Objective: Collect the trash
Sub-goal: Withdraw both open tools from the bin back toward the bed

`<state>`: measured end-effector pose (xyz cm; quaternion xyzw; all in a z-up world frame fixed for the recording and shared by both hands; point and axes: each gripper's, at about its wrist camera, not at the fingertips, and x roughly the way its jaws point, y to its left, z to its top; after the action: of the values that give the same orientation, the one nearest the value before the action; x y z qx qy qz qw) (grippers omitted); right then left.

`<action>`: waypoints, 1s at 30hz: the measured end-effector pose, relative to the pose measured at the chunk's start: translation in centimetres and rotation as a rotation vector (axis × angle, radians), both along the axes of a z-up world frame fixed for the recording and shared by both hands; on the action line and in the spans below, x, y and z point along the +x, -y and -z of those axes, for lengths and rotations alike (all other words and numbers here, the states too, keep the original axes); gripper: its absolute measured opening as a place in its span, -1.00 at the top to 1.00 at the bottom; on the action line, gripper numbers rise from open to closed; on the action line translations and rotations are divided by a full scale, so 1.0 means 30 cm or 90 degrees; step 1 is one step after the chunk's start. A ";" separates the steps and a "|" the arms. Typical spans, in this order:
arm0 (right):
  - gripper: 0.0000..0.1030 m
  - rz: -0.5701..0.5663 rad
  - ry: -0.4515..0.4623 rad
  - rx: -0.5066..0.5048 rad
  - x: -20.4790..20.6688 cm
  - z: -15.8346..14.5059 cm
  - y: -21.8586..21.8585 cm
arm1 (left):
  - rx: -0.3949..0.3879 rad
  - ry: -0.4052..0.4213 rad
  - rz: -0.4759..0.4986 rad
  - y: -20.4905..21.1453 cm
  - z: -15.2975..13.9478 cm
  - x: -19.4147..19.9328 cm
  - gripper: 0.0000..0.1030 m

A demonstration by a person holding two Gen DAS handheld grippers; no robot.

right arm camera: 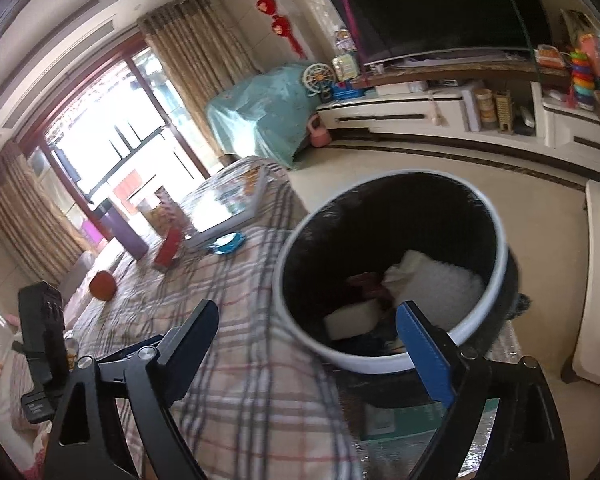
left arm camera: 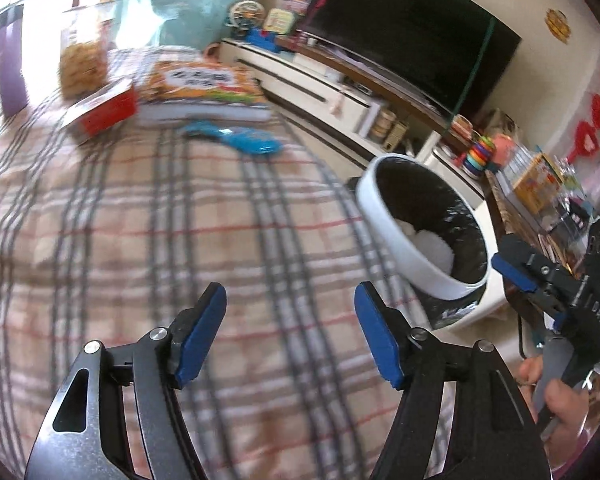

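While both claws stood apart with nothing between their pads, the scene was spread over a low table covered with a beige, grey and red plaid cloth point(left arm camera: 148, 240). Beside its edge a round black-lined waste bin with a white rim point(right arm camera: 364, 364) was seen, and crumpled white paper point(right arm camera: 436, 284), a flat white block point(right arm camera: 352, 320) and a dark red scrap point(right arm camera: 366, 282) were already lying inside it. At the far end of the cloth a large picture-covered flat box point(left arm camera: 200, 88), a red-and-white carton point(left arm camera: 104, 110), a clear tub of yellow snacks point(left arm camera: 84, 60) and a glossy blue wrapper point(left arm camera: 240, 140) were gathered close together.

The left gripper point(left arm camera: 290, 332) was held open and empty above bare cloth, well apart from those items. The right gripper point(right arm camera: 312, 340) was held wider still, also empty, with its blue pad over the bin's near rim.

The blue wrapper was judged the likeliest remaining piece of trash, though this could not be confirmed. It was expected to be light, thin, slippery and easily crushed, so a pinch across its raised middle was judged best. The carton would be stiffer and better taken across its narrow sides.
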<state>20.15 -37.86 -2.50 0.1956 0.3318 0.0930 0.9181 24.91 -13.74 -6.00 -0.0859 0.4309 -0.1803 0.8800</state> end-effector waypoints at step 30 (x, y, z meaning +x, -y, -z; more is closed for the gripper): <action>-0.79 -0.176 -0.035 -0.072 0.240 0.042 -0.498 | 0.066 0.004 -0.102 -0.481 0.033 0.101 -0.48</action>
<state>27.37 -22.92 -3.77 0.0987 0.3855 0.1946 0.8965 27.93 0.70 -6.98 -0.0740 0.4289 -0.0872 0.8961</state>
